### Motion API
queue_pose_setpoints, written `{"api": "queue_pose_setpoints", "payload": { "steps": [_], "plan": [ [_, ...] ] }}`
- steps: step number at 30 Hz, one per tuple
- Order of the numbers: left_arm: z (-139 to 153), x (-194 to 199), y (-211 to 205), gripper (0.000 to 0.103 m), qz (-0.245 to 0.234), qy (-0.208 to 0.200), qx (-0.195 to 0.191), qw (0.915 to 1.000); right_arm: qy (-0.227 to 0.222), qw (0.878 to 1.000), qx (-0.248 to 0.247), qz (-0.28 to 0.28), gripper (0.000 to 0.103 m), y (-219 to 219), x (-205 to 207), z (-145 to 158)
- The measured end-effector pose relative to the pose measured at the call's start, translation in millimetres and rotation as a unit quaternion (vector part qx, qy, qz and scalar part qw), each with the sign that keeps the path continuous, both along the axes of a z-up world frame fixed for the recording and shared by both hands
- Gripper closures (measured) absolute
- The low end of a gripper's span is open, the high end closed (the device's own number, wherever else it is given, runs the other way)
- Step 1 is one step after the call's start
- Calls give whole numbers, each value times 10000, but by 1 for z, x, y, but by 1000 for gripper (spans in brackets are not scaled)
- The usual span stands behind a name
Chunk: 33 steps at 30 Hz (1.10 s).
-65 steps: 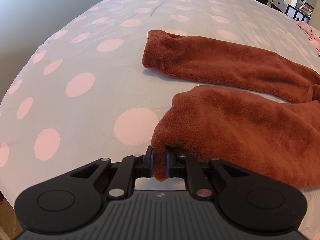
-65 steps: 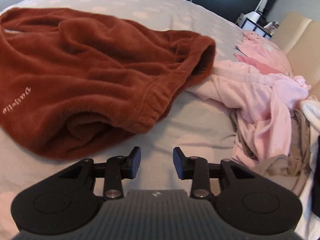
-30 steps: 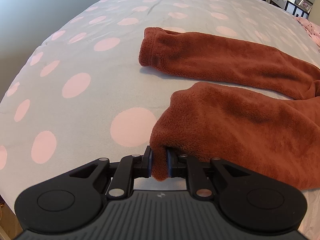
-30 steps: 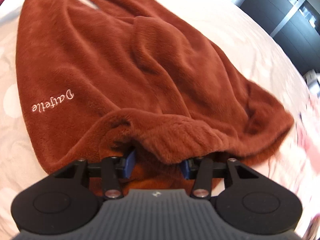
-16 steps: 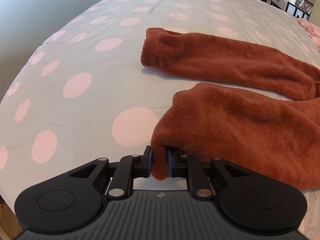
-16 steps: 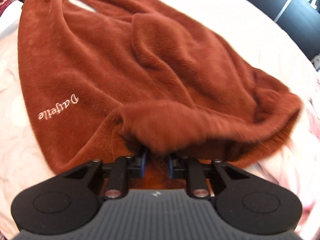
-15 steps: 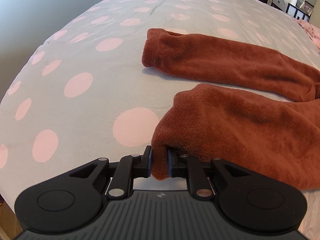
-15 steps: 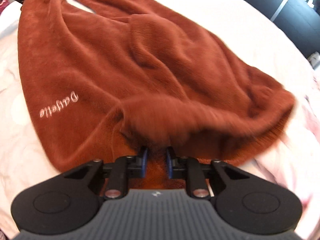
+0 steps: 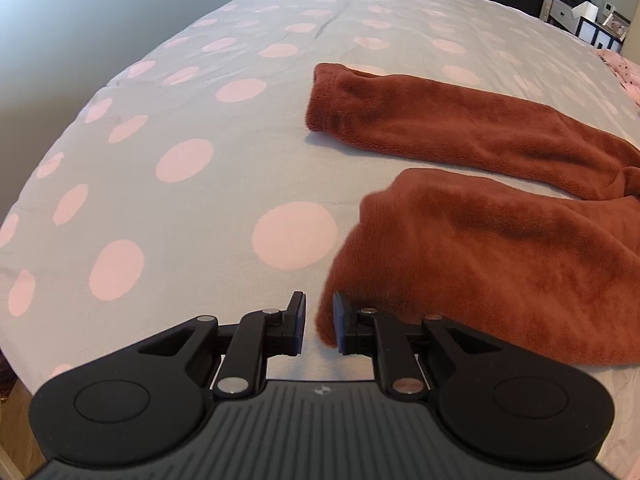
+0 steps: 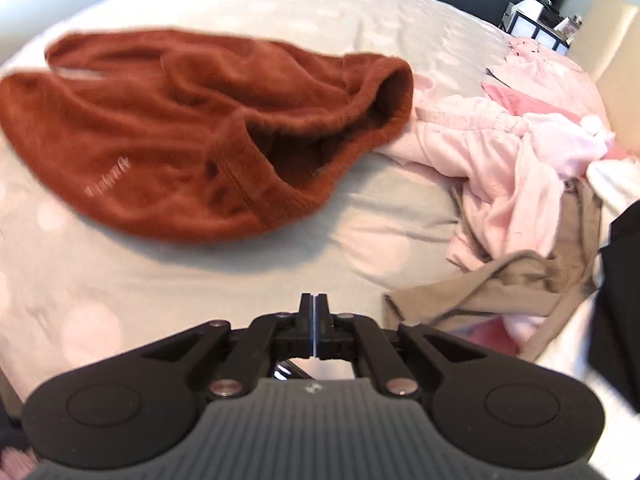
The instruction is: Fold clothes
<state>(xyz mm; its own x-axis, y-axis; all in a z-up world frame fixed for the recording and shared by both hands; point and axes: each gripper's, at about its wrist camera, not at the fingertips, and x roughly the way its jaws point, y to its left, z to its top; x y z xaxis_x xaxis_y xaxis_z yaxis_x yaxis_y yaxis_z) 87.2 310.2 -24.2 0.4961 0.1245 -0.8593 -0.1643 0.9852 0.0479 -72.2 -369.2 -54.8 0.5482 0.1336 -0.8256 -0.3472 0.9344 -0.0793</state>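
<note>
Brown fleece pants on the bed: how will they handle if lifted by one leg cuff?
Likely floppy: the brown fleece pants drape flat and their waistband sags open, so the rest would probably hang and trail. Plush pile looks grippy, so slipping seems unlikely. Thick folds may spring open.

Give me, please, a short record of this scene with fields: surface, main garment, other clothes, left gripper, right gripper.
surface: bed cover, grey with pink dots
main garment: brown fleece trousers, legs lying side by side with a gap between them, waist gaping open
other clothes: pile of clothes, pink and beige, beside the trousers' waist and touching it
left gripper: jaws apart; the near leg's cuff sits between them against one finger only, not pinched
right gripper: shut, empty, over bare cover, apart from the trousers
</note>
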Motion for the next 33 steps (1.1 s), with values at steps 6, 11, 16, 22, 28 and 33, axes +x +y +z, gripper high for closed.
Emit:
{"api": "queue_pose_setpoints", "payload": {
  "steps": [6, 11, 16, 22, 28, 33],
  "plan": [
    [0, -9, 6, 90, -21, -17, -259, 9997, -351, 9985, -70, 419, 54, 37, 22, 7],
    [2, -16, 1, 79, -313, -163, -279, 9990, -440, 9978, -22, 499, 54, 58, 56, 3],
    [-3, -21, 5, 53, -440, -191, -254, 9985, 12, 9985, 76, 540, 62, 76, 86, -12],
    [-11, -14, -4, 45, -817, -252, -537, 9949, 519, 9985, 13, 168, 93, 69, 88, -12],
    [-36, 3, -21, 42, -1124, 281, -399, 9925, 874, 9892, -558, -1035, 94, 31, 67, -14],
    [-47, 7, -40, 42, -1514, 407, -143, 9875, 1483, 9795, -756, -1131, 94, 24, 56, -27]
  ]
}}
